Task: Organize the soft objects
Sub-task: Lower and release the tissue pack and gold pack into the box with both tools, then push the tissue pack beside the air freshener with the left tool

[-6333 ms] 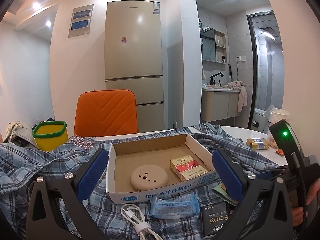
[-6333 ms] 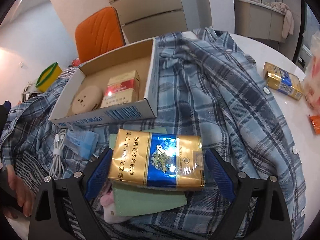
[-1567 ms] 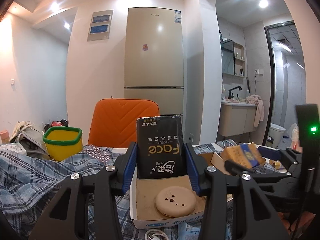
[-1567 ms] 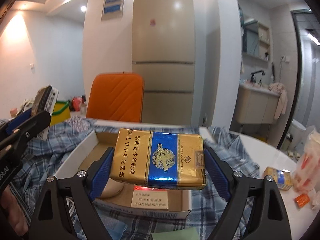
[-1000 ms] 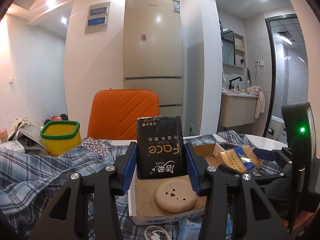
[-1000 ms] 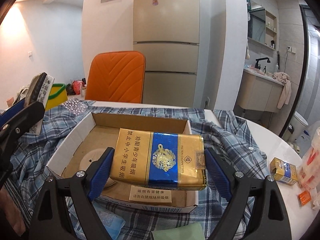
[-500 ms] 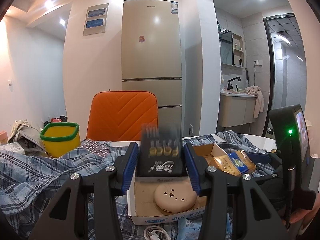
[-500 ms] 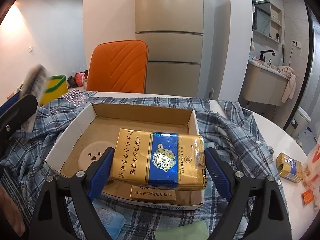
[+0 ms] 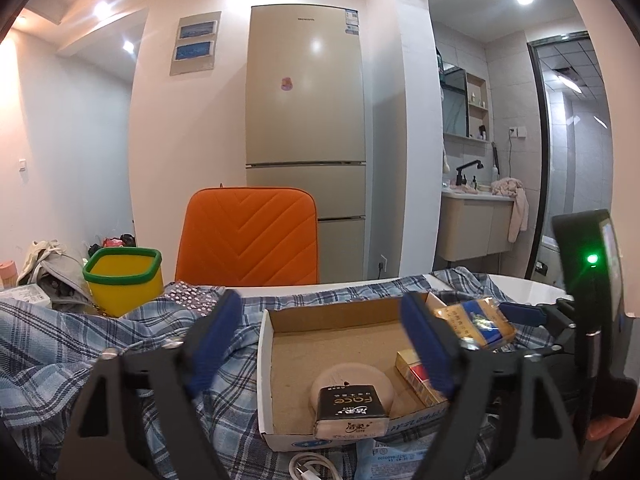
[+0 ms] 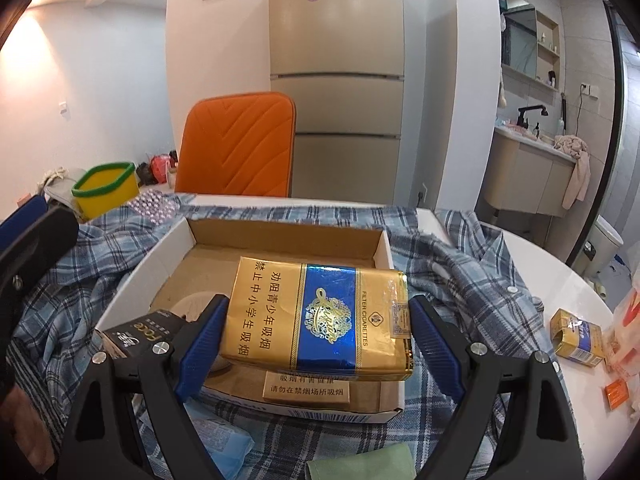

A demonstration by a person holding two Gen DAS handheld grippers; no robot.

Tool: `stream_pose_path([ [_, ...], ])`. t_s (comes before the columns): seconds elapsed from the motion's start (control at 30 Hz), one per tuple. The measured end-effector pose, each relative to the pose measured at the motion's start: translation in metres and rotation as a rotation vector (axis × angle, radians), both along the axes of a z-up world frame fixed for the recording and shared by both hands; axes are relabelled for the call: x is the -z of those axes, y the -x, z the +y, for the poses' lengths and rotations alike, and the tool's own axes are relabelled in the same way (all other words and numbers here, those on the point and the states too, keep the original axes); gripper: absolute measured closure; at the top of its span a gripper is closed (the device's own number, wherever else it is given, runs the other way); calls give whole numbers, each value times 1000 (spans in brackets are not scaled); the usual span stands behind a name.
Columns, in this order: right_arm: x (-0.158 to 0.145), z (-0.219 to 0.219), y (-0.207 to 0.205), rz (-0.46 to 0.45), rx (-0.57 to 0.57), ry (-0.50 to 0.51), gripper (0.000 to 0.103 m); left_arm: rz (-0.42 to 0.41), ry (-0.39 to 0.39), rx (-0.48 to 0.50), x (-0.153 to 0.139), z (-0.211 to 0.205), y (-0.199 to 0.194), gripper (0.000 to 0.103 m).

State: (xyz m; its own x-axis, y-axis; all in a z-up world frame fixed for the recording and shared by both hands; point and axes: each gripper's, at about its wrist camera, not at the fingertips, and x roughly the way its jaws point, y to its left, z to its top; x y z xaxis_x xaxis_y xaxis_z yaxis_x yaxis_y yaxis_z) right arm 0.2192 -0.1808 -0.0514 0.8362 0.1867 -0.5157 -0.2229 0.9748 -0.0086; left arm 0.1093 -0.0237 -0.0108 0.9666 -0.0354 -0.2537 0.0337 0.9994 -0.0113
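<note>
Round beige disc [image 9: 352,380], left view only

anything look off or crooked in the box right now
Yes. The black tissue pack is not lying flat: it sits tilted at the front of the cardboard box, propped on the round beige disc and leaning against the front wall.

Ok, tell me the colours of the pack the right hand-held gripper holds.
Gold with a blue band, clearest in the right wrist view: soft pack.

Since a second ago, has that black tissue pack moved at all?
Yes. The black tissue pack has dropped from between the left gripper fingers into the cardboard box, against its front wall.
</note>
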Motion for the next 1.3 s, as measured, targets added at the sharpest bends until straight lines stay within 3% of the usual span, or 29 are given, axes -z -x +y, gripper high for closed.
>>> stream_pose_path([
  [0.03,-2,0,2,-14,-1,-2,13,1,4,1,0,1,0,0],
  [0.1,-7,-1,10,-55,-10,-14,12,-1,11,-3,-1,2,0,0],
  [0.2,-13,1,20,-113,-10,-13,0,2,21,-17,-1,5,-1,0],
  [0.3,-19,1,28,-154,-8,-11,0,-13,47,-51,-5,12,2,1],
  [0.4,-20,2,31,-170,11,-1,0,10,55,-68,-7,17,2,24],
  [0.53,-23,-6,30,-178,47,-29,0,112,52,-56,-4,20,-8,48],
  [0.6,-25,-12,31,-181,65,-44,0,202,51,-22,2,18,-17,67],
  [0.73,-26,-19,33,-186,87,-65,0,390,65,51,21,12,-35,80],
  [1.0,-27,-20,33,-183,89,-65,0,502,-7,49,42,-2,-44,80],
  [1.3,-38,-22,51,-237,76,-91,0,523,-4,45,46,1,-50,79],
])
